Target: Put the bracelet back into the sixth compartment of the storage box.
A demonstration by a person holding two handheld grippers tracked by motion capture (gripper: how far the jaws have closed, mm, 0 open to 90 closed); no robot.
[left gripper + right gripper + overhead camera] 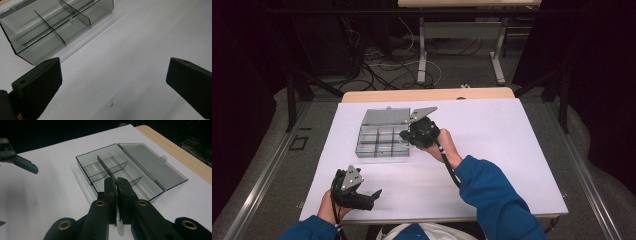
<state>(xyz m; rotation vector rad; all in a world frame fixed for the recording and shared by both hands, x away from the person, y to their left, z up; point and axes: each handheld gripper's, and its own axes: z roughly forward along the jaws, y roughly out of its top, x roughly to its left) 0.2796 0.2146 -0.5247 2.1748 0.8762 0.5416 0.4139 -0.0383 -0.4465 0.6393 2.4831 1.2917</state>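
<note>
A clear grey compartment box lies on the white table, its lid folded open away from me. My right gripper hovers over the box's right end, jaws shut. In the right gripper view the right gripper shows nothing held at its closed tips, and the box with its dividers and the flat lid lie just beyond. My left gripper rests near the front left edge, open. In the left gripper view the left gripper stands wide open over bare table, the box at upper left.
The white table top stretches to the right of the box. A wooden edge borders its far side. A small brown mark sits on the surface between the left jaws. The left gripper's jaw appears far off in the right gripper view.
</note>
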